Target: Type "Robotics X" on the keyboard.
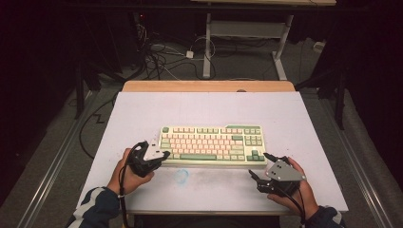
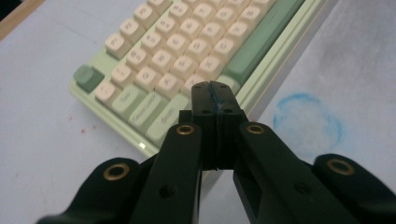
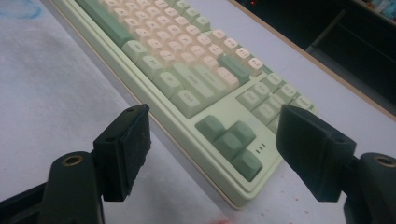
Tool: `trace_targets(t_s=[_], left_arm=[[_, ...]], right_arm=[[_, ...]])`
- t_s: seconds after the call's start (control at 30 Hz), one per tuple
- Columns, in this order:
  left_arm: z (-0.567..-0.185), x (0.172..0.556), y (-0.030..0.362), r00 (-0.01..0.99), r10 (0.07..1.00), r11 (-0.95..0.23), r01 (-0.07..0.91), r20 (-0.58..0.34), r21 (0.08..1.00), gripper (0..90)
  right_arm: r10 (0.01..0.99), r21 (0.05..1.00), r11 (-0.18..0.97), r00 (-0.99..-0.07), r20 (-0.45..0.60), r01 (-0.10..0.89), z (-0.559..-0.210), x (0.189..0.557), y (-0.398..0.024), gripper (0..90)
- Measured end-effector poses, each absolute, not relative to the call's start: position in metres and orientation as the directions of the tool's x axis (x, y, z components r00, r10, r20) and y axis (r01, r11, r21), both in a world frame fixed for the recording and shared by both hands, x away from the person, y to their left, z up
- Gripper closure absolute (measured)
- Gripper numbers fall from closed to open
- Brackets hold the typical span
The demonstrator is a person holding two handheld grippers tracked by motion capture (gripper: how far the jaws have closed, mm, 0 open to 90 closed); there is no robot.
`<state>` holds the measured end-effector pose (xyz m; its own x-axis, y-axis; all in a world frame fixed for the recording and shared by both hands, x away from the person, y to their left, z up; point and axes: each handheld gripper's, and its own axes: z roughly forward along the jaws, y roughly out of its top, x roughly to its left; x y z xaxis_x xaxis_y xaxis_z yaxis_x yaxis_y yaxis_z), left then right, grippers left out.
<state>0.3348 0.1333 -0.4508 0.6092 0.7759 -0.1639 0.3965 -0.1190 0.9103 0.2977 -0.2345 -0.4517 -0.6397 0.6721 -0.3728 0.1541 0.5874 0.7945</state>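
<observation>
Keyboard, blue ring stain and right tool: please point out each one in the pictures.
keyboard (image 1: 212, 144): high view, on the middle key rows.
blue ring stain (image 2: 306, 120): left gripper view, inside the ring on the table.
right tool (image 3: 212, 151): right gripper view, midway between its open jaws.

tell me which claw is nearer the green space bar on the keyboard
Left. The left claw sits shut at the keyboard's front left corner, just beside the space bar. The right claw is open off the front right corner, farther away.

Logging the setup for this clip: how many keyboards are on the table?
1. The green and cream keyboard lies across the middle of the white table, between the left tool, shut at its near left corner, and the right tool, open by its near right corner.
</observation>
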Motion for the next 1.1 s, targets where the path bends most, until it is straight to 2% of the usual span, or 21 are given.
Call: trace_targets(t_s=[0.27, 0.53, 0.93, 1.1], left_arm=[[-0.443, 0.355, 0.086, 0.670, 0.726, -0.168, 0.390, -0.154, 0.905, 87.1], [-0.454, 0.370, 0.050, 0.693, 0.708, -0.229, 0.406, -0.135, 0.885, 85.8], [-0.467, 0.378, 0.043, 0.674, 0.726, -0.237, 0.436, -0.140, 0.868, 85.1], [-0.466, 0.377, 0.044, 0.684, 0.721, -0.251, 0.407, -0.111, 0.878, 83.6]], right_arm=[[0.669, 0.786, 0.598, -0.637, -0.383, 0.155, -0.455, 0.299, -0.231, 27.5], [0.661, 0.773, 0.614, -0.640, -0.392, 0.161, -0.457, 0.300, -0.233, 27.5], [0.651, 0.756, 0.633, -0.644, -0.403, 0.166, -0.459, 0.302, -0.232, 27.8], [0.656, 0.756, 0.632, -0.639, -0.403, 0.172, -0.459, 0.302, -0.233, 27.7]])
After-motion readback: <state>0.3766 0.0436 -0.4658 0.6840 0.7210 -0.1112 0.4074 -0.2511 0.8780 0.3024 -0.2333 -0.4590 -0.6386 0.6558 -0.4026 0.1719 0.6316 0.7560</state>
